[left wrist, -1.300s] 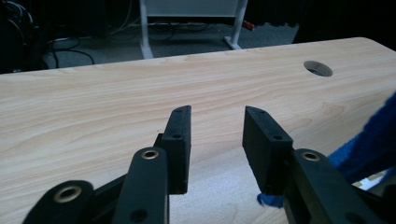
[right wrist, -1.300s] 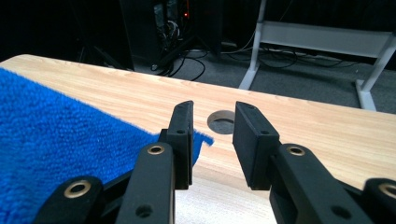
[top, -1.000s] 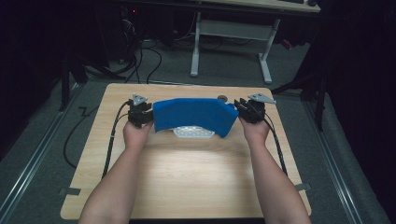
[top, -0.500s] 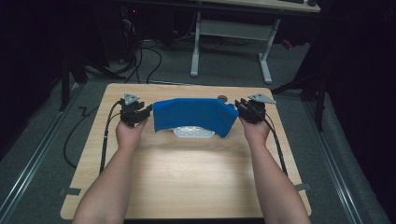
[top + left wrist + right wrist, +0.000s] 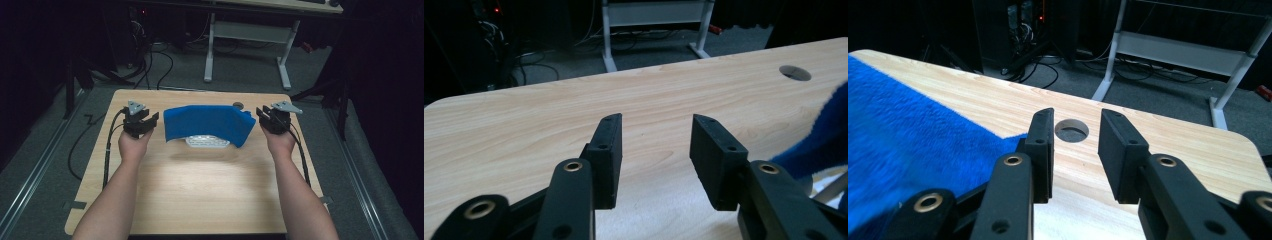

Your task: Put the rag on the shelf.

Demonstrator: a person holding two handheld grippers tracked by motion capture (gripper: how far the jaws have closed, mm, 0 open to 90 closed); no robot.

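The left hand-held gripper (image 5: 152, 120) stood with its jaws moderately apart and nothing between them. In the left gripper view (image 5: 655, 145) bare wood showed through the gap. It hung just off the left edge of the blue cloth (image 5: 205, 122), near it but not touching. The right hand-held gripper (image 5: 260, 116) was likewise parted and empty. In its own view (image 5: 1075, 150) the cloth (image 5: 908, 150) lay just beside one jaw and not in the gap, at the cloth's right end.

The cloth was draped in a low hump across the far middle of the counter (image 5: 200, 185), between the two tools. Its right end hung lower than its left. It covered most of a white thing (image 5: 207, 142), whose near edge peeked out below the hem.

The work in hand appeared to be arranging this cover. To do it well, each tool should take the fabric at an end corner, well inside the pads. Both should then lift or pull evenly, so the cloth stays square and does not drag what lies under it.

Whether the white thing was a tray, a basket or something flat could not be told, nor whether it held anything. A round hole (image 5: 238, 105) in the counter sat just beyond the cloth.
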